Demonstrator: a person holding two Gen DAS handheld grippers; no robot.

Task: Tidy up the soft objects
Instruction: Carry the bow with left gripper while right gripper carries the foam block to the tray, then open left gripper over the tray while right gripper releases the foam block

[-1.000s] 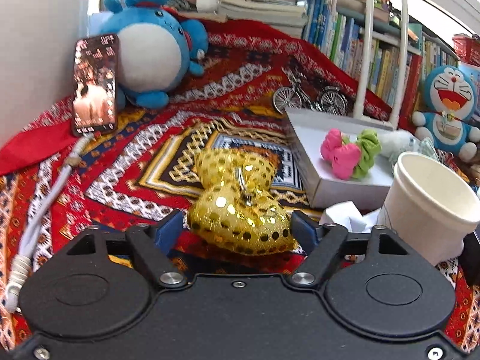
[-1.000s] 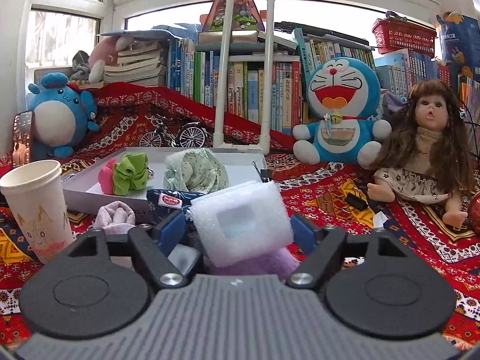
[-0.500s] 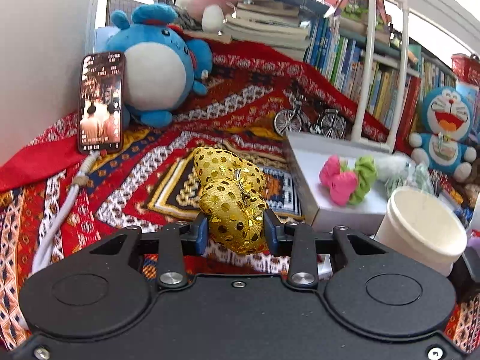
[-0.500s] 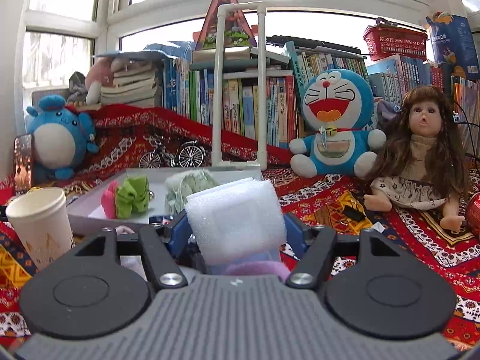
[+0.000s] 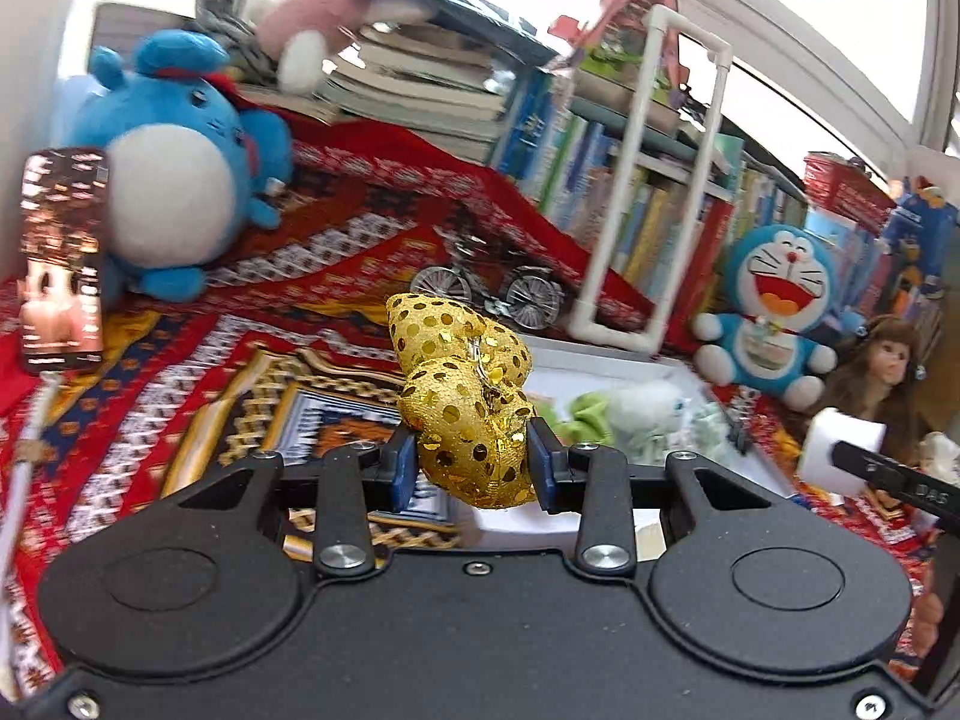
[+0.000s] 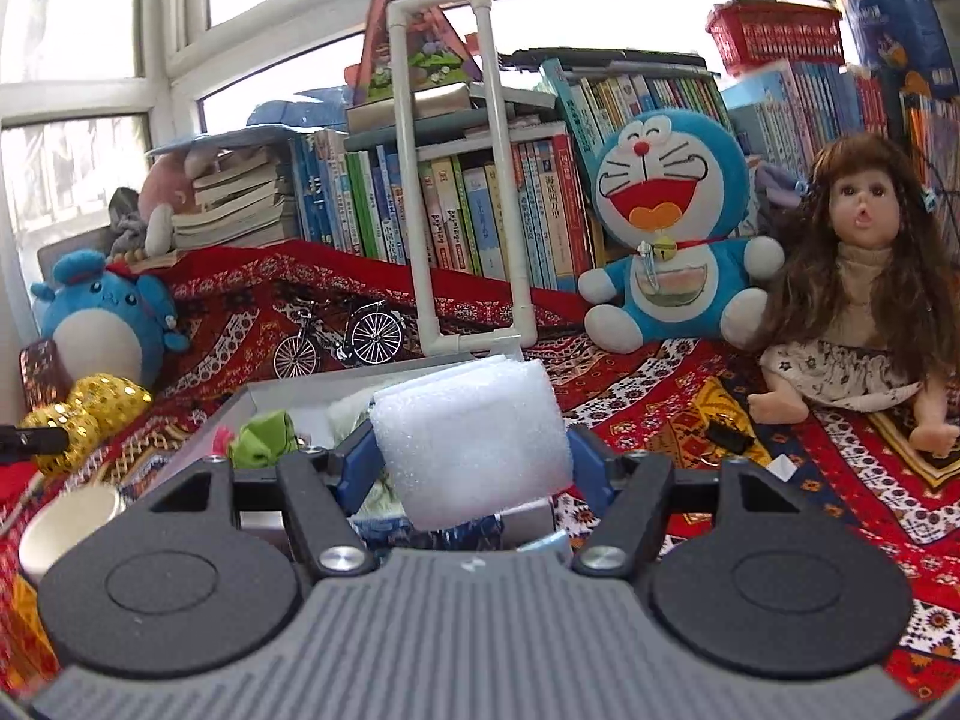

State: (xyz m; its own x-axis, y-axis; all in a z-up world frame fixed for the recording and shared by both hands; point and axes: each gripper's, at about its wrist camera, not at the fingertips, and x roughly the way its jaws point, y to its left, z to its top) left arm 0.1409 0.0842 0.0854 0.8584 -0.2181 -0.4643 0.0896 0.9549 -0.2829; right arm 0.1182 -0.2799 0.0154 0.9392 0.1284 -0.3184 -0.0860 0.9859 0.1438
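L gripper (image 5: 471, 468): jaws clenched on the gold sequin bow (image 5: 465, 408), pinching its lower lobe. Bow is off the rug, up front-left of the white tray (image 5: 690, 369); upper lobe stands free above the jaws.

R gripper (image 6: 474, 468): jaws clamped on the white foam block (image 6: 471, 438), held over the tray's near edge (image 6: 252, 399). Foam bulges past both pads, so it's compressing some.

Tray already holds a green scrunchie (image 6: 264, 435) and a pale printed fabric piece (image 5: 702, 429), plus sth pink I can't ID. Paper cup (image 6: 66, 525) sits just left of the tray's near corner.

Handling, my read:
- Bow: light, stuffed, squishy. Sequins are slick, and it has a metal clip (image 5: 483, 360) mid-body. Current 1-lobe grip looks ok; a waist grip near the clip would flop less.
- Foam: v light, springy, rebounds on release, may bounce or roll. Mid-body pinch is right.
- Neither looks fragile.

Both look mid-carry toward the tray. 2 items going into 1 tray, so watch the grippers don't crowd each other. Doraemon plush (image 6: 666, 228) and doll (image 6: 864, 294), beyond the tray to the right, untouched.
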